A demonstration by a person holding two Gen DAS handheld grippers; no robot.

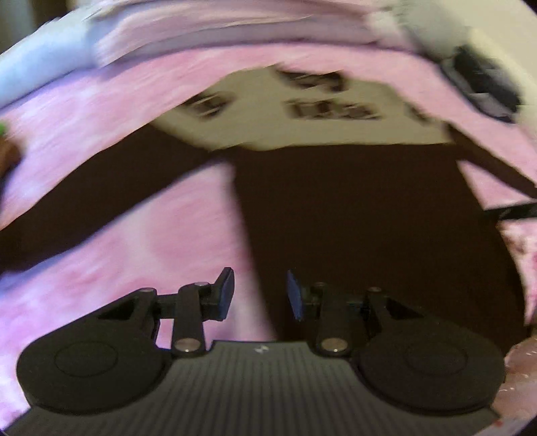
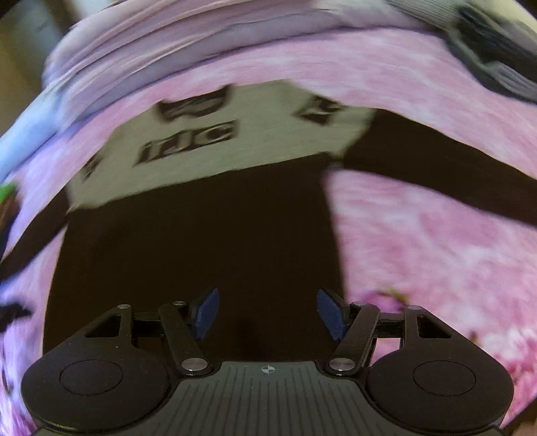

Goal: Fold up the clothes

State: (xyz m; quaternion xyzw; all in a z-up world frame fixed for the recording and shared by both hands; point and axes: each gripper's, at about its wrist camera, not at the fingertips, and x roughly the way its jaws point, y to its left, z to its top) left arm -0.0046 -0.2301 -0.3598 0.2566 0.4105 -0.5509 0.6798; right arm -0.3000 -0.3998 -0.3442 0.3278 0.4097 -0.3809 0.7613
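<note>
A shirt lies flat on a pink bedspread [image 1: 117, 268] [image 2: 436, 251]. Its body [image 1: 352, 218] [image 2: 201, 234] and sleeves are dark, and its cream chest panel [image 1: 302, 124] [image 2: 241, 151] carries black lettering. My left gripper [image 1: 260, 291] hangs over the body's left edge, one finger above the bedspread and the other above the dark cloth. It is open, with nothing between its pads. My right gripper [image 2: 268, 313] hovers over the dark body near its right edge, open wide and holding nothing. Both views are blurred.
Beyond the shirt lies a pile of pale lilac cloth [image 1: 235, 30] [image 2: 167, 43], with light blue fabric [image 1: 33, 67] to its left. A dark blurred object [image 1: 480, 84] [image 2: 496, 57] sits at the far right. One sleeve [image 2: 436, 167] stretches out across the bedspread.
</note>
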